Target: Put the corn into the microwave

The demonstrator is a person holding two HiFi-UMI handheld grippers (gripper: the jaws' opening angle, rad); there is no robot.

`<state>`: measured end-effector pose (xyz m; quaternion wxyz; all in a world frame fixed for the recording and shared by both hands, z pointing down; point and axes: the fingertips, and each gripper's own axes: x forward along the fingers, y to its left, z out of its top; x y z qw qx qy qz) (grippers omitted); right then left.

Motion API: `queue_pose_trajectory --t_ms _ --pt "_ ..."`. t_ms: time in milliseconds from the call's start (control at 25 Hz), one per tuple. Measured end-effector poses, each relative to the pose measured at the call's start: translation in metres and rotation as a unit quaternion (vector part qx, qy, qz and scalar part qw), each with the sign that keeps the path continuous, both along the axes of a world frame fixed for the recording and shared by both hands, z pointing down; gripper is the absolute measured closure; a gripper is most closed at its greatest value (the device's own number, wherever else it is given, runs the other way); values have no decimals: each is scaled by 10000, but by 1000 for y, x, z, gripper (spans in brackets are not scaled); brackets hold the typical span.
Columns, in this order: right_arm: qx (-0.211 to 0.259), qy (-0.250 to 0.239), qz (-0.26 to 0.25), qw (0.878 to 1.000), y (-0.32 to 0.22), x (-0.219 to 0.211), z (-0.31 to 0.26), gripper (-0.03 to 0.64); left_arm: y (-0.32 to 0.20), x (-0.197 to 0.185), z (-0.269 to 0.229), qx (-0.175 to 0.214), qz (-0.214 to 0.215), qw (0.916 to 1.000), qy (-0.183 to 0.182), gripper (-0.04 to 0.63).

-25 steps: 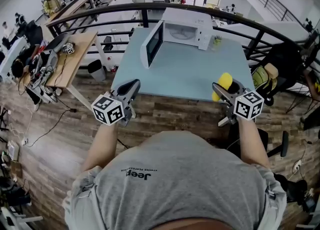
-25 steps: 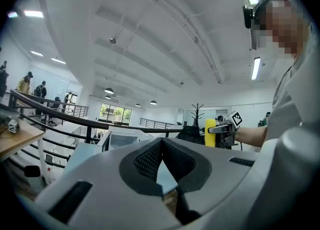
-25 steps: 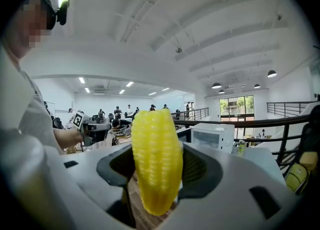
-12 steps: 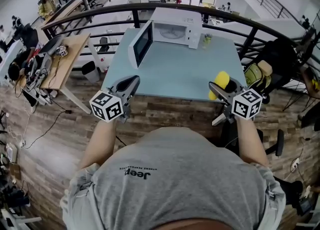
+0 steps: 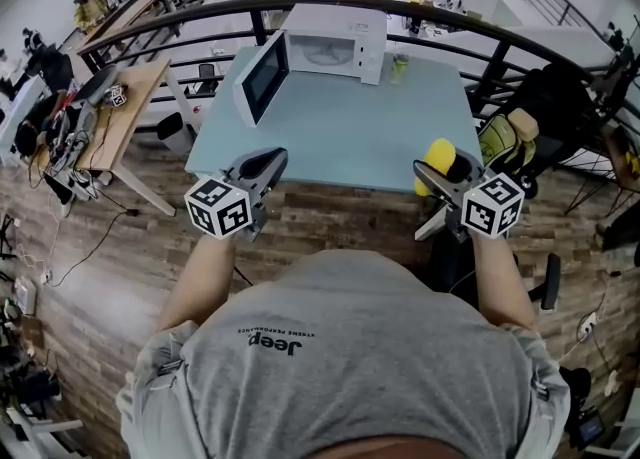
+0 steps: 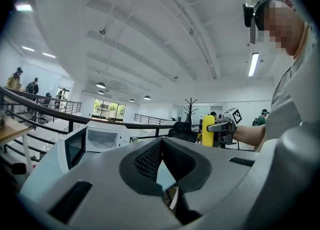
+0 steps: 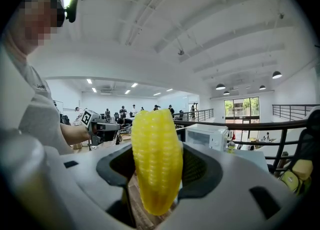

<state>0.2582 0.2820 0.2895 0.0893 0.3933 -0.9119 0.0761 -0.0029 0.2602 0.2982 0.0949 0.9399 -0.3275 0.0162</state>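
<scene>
At the tabletop's (image 5: 340,137) near edge, my left gripper (image 5: 266,159) is closed and empty. The microwave (image 5: 330,47) stands door open at the far edge. My right gripper (image 5: 440,175) clamps the upright corn (image 5: 440,153) by the near-right corner.

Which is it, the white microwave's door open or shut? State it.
Open: the white microwave's door stands swung out leftward, its cavity exposed.

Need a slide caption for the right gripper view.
Right tongs hold a corn cob upright; microwave on the table ahead.
</scene>
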Motion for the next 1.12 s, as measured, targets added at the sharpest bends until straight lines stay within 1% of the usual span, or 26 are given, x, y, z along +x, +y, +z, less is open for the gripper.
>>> queue_pose_trajectory --t_ms 120,240,480,680,800,960,1120 --pt "-44 -60 -33 10000 -1 12 8 370 0 11 -2 -10 -58 10000 17 577" --pt "-109 -105 -53 9999 -7 15 15 370 -2 11 -4 14 -131 9999 22 577" --pt "-188 -96 -87 9997 -33 -9 24 370 -22 -17 9 -49 -209 9997 72 577" --pt "-163 -139 77 9997 -74 -42 19 370 -69 -52 7 102 -87 9997 179 577" --pt "-186 -128 192 9996 -101 -65 16 370 -106 -77 3 109 -9 9996 245 577" --pt "-160 -154 457 9987 -136 -88 9 370 -153 -102 -4 125 212 9993 292 577" --pt "-266 -166 612 9976 -173 -118 12 370 -193 -120 -5 73 471 9984 304 577"
